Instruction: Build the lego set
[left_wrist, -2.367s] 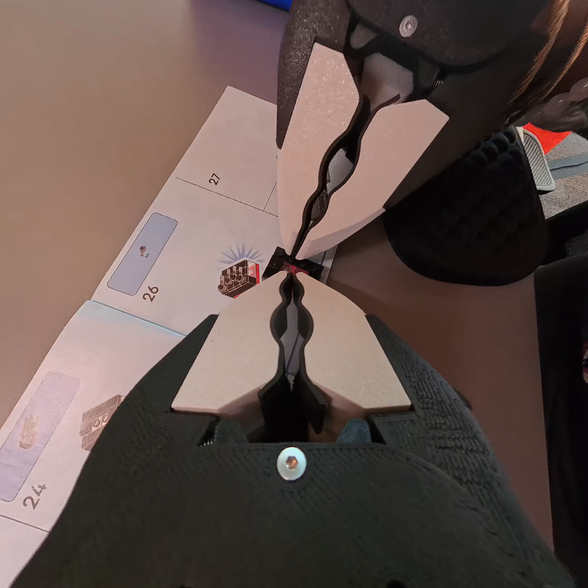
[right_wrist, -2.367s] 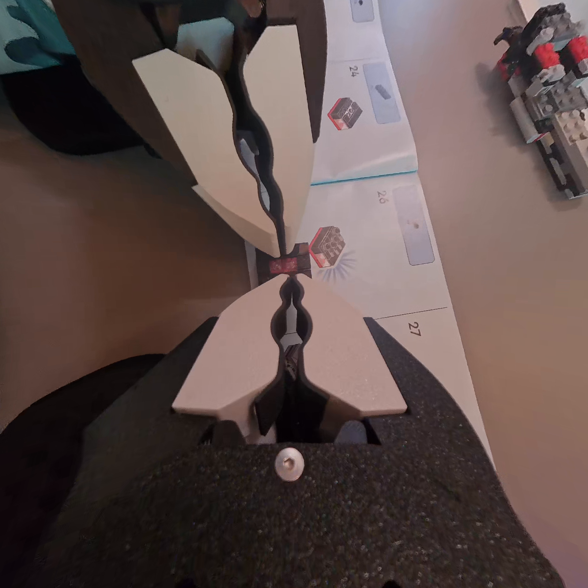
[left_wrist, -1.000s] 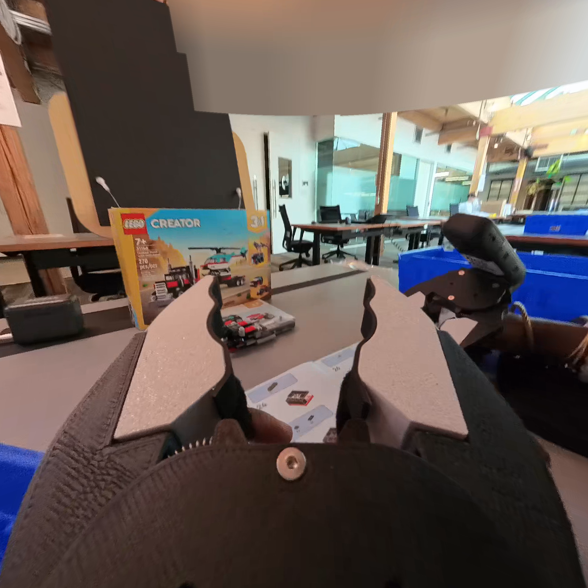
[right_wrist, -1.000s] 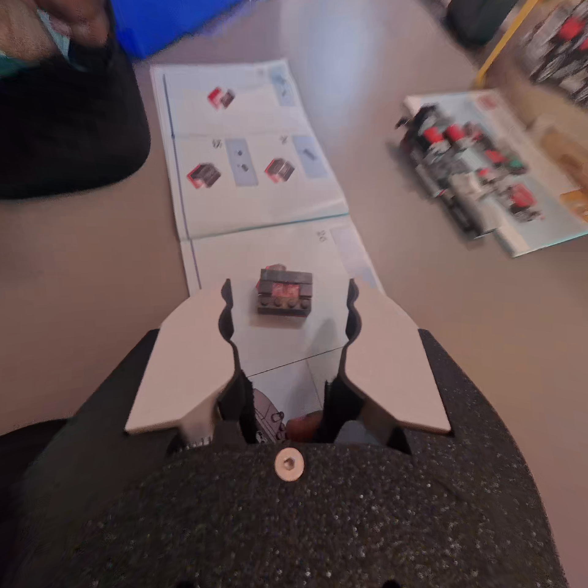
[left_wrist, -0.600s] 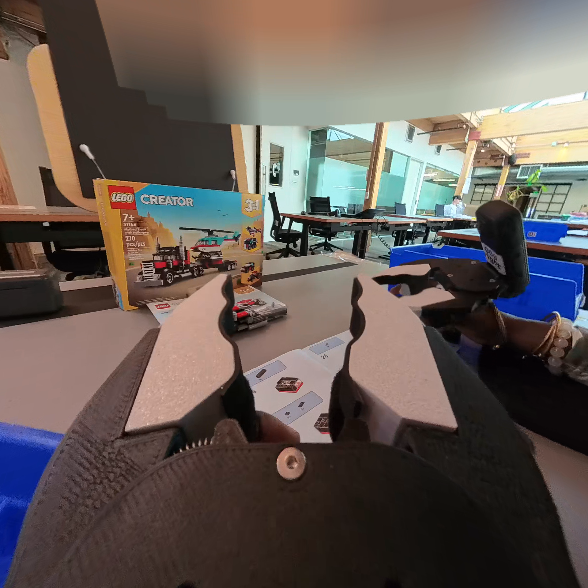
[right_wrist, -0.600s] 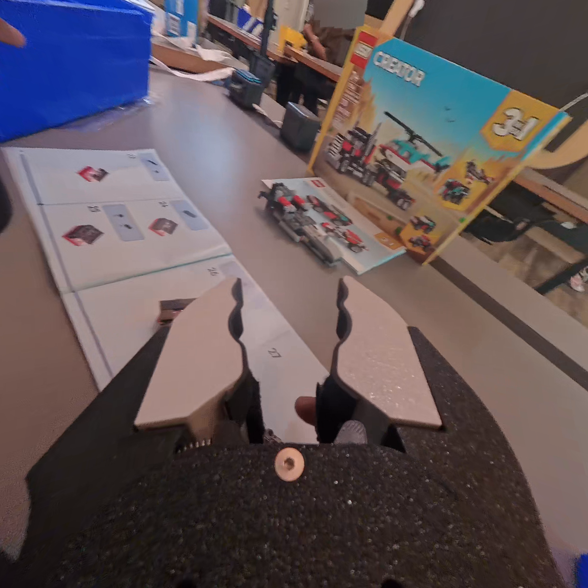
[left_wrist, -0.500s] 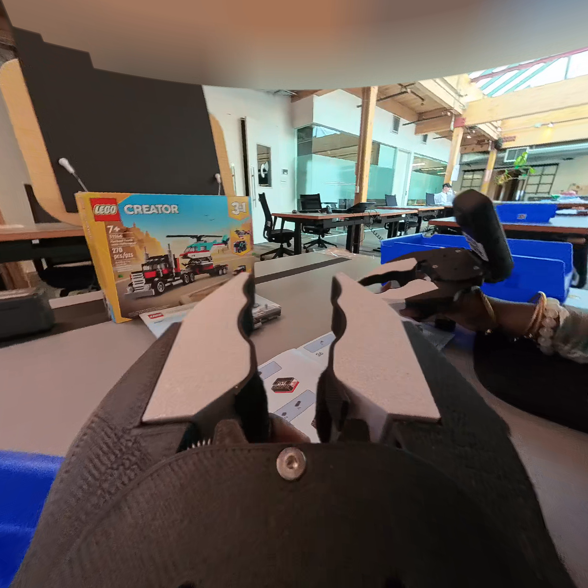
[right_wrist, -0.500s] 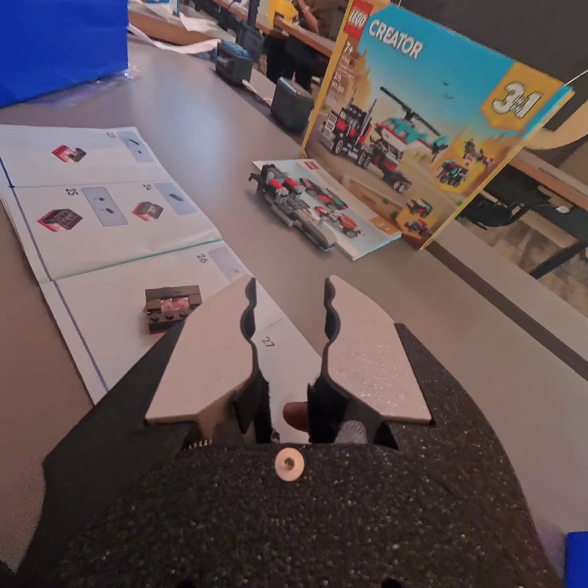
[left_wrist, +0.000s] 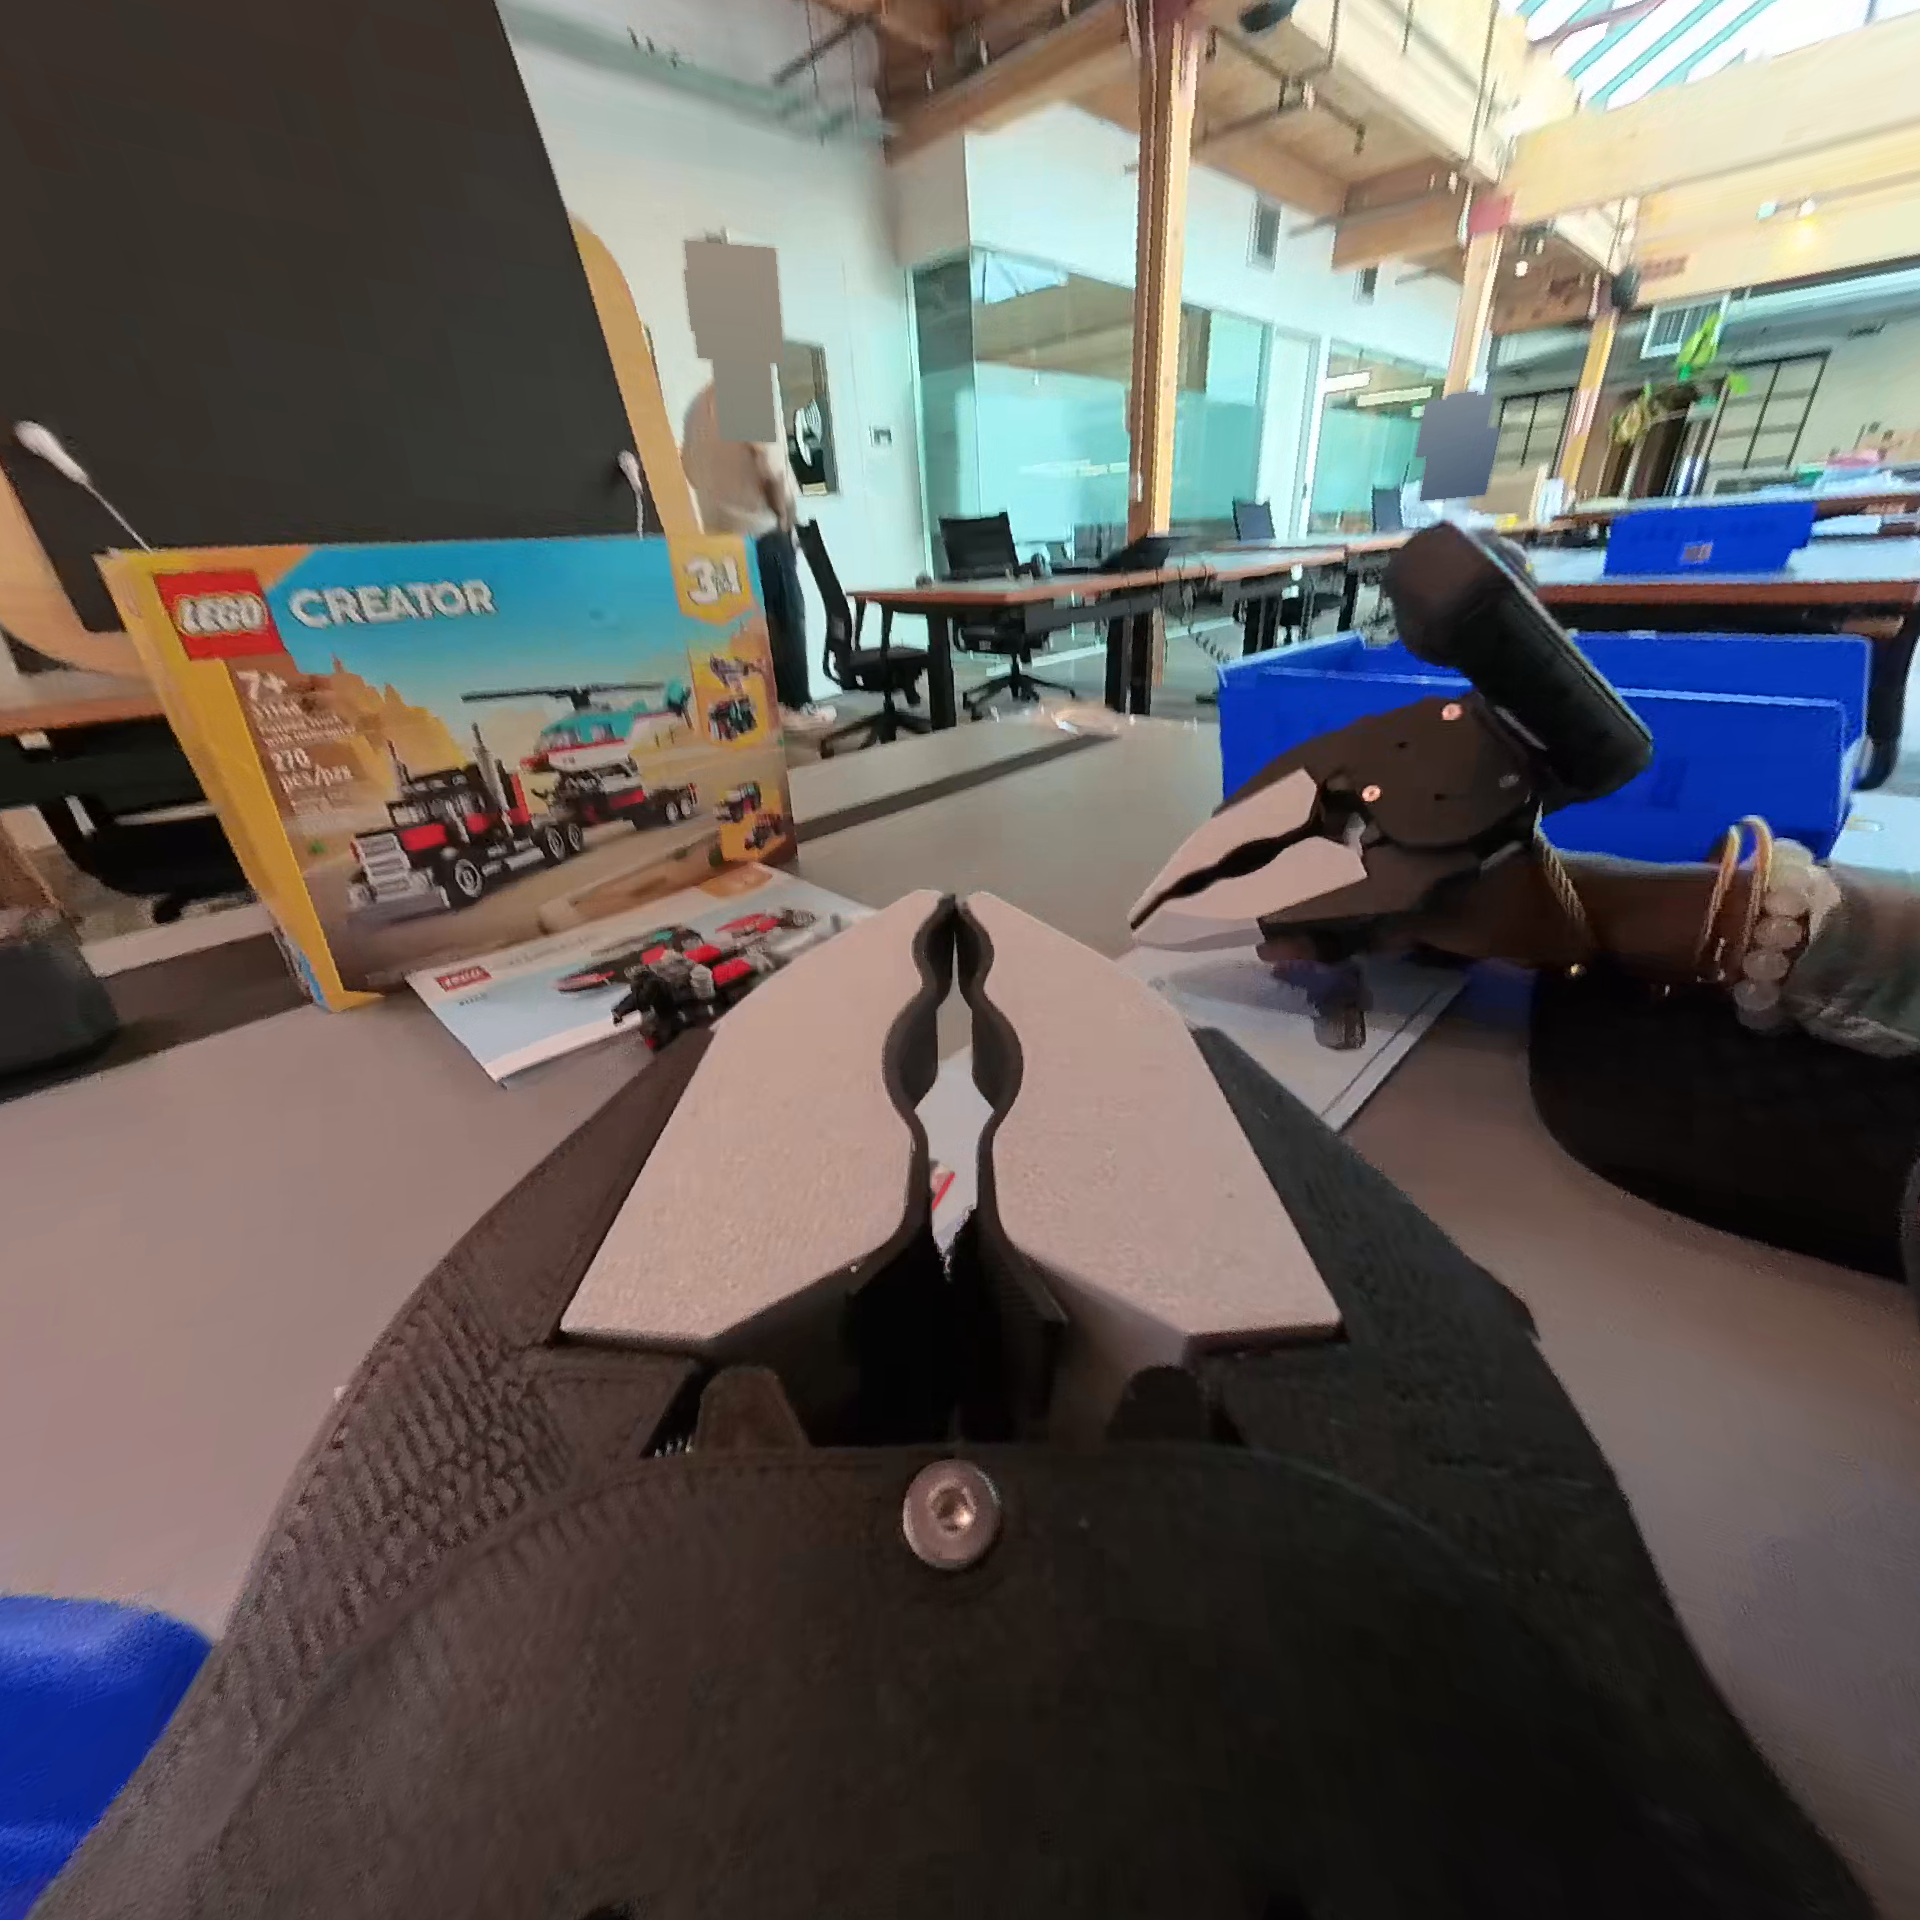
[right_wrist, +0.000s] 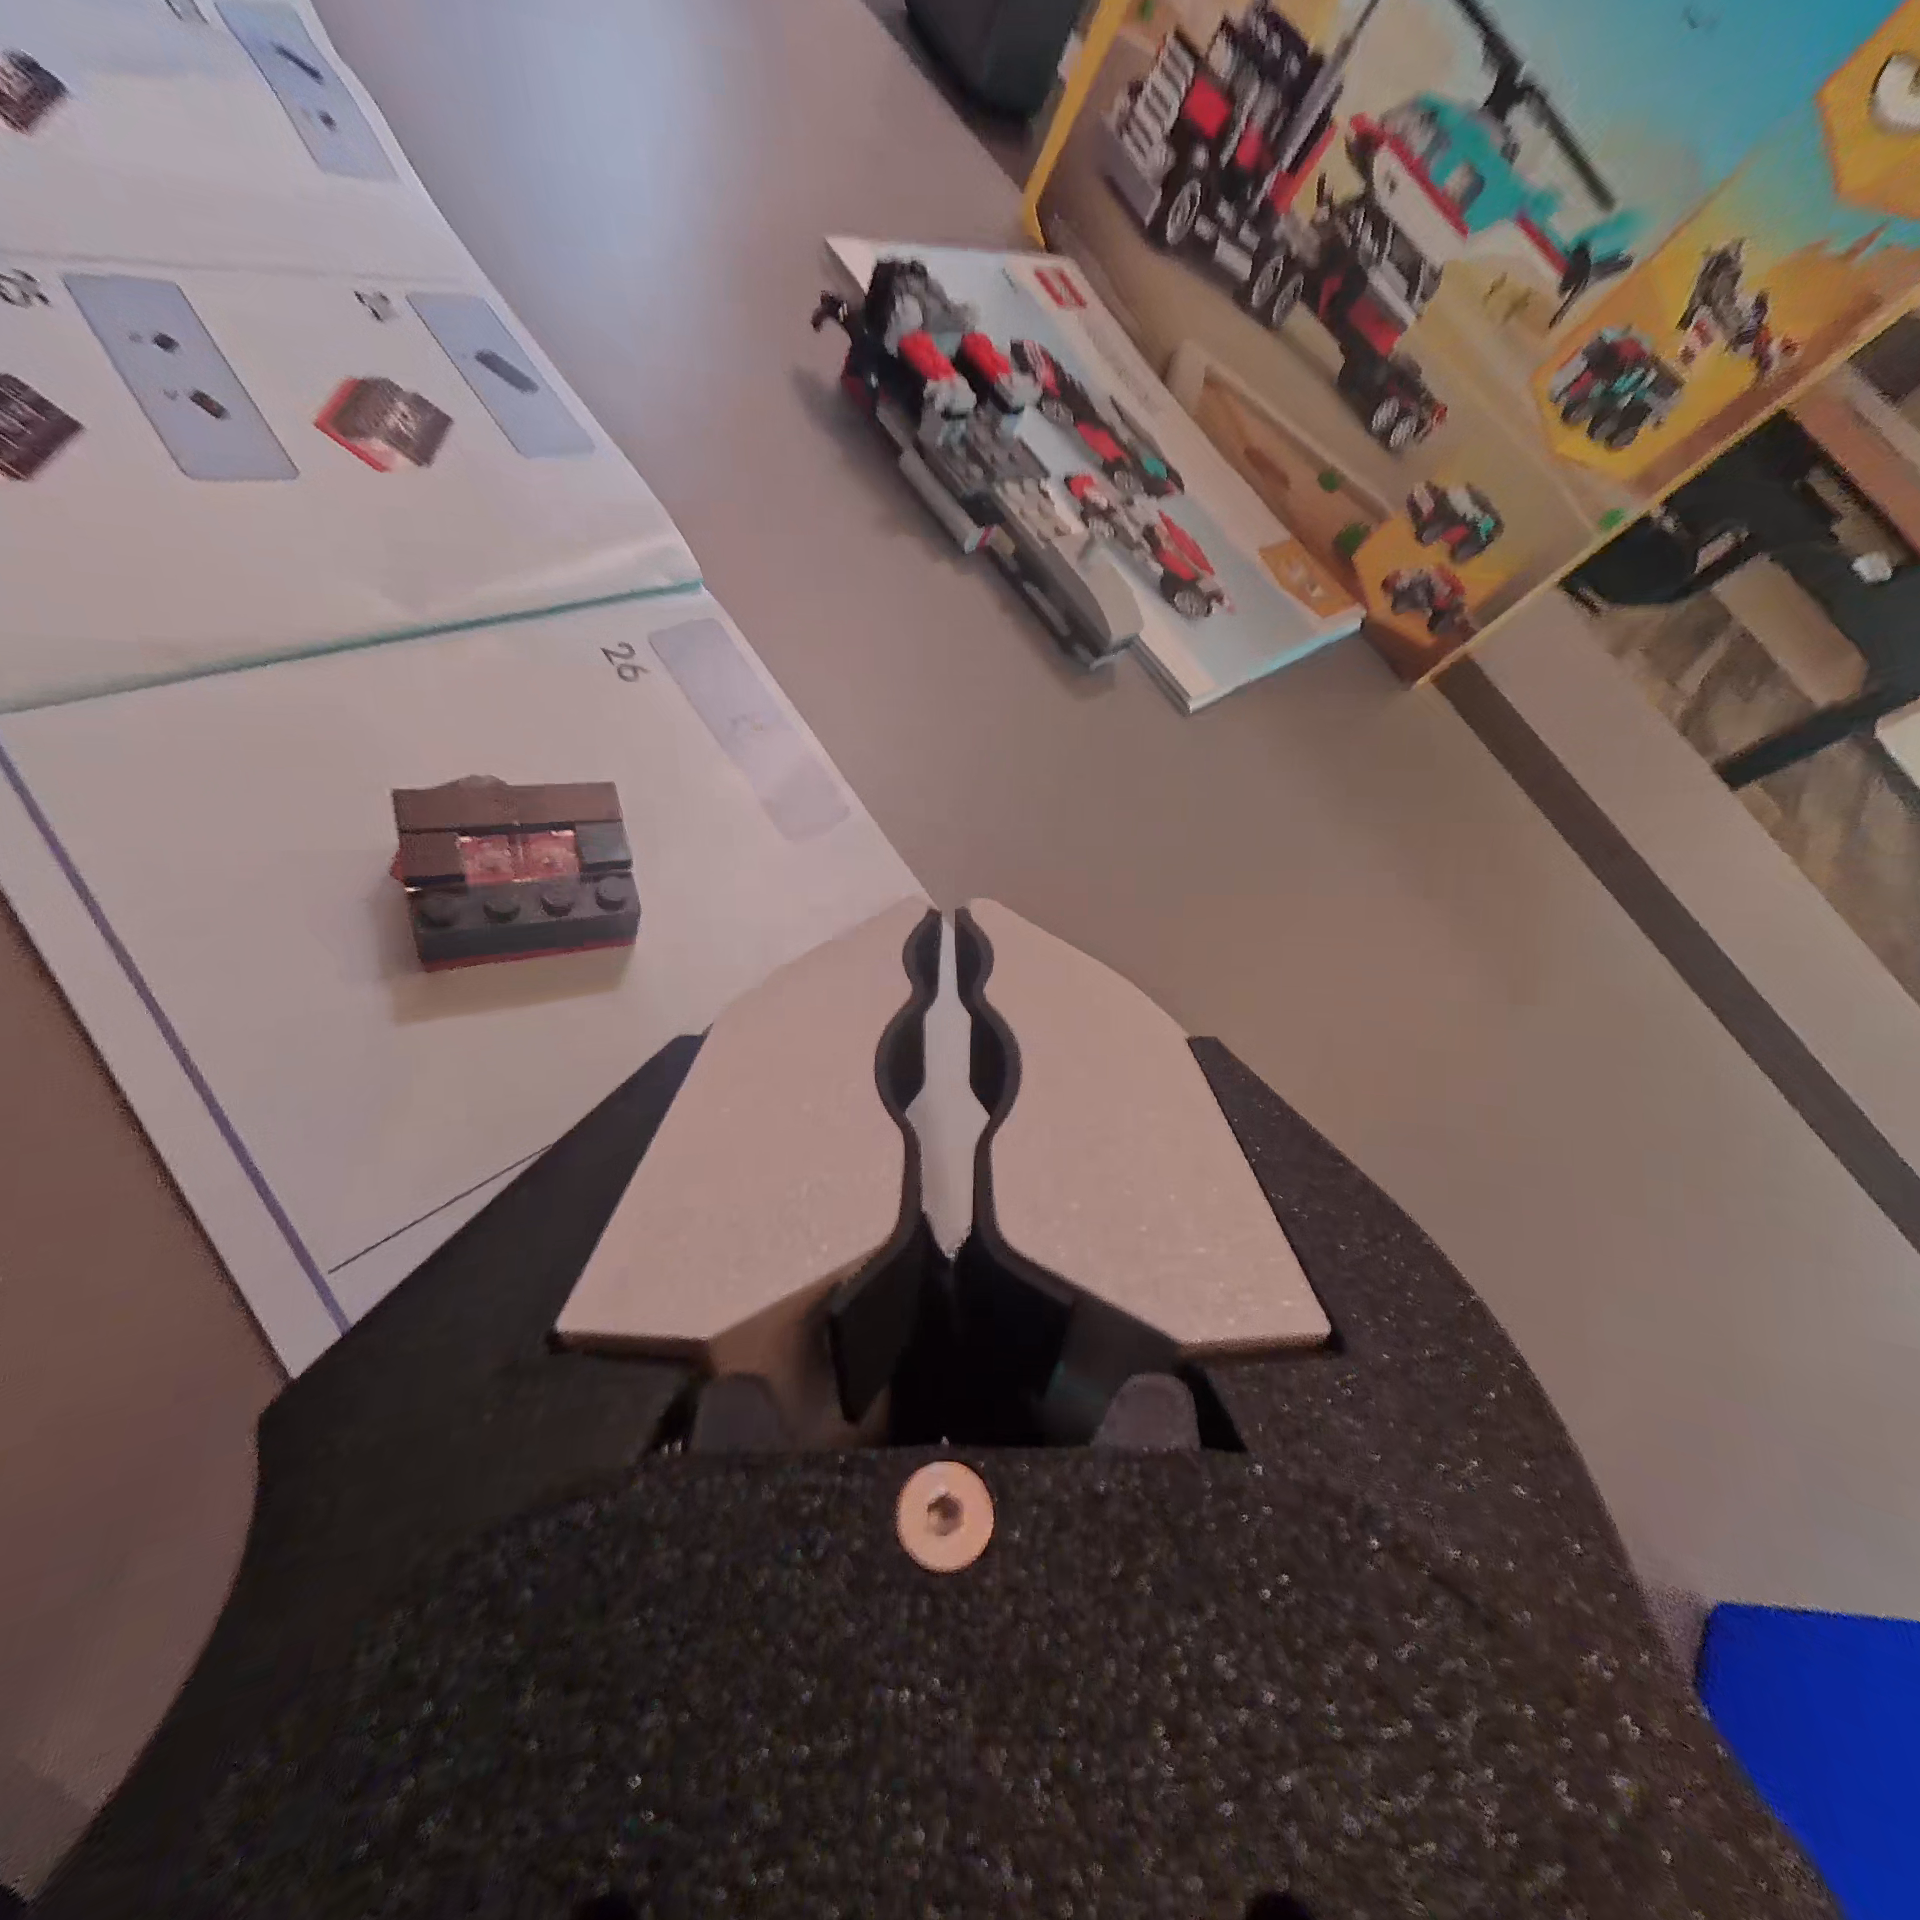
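Black and red, the small brick block (right_wrist: 514, 875) lies free on the open instruction booklet (right_wrist: 312, 582), near left of the right tongs (right_wrist: 956, 914). Both right and left tongs (left_wrist: 956, 909) are closed, empty. Blurred aim could knock it; the half-built truck (right_wrist: 997, 457) stands far right.

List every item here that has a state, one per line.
left gripper: shut, empty.
right gripper: shut, empty.
small black-and-red sub-assembly: lying free on the open manual.
open manual: spread flat on the table.
partly built truck: resting on the closed booklet.
closed booklet: lying flat.
set box: standing upright.
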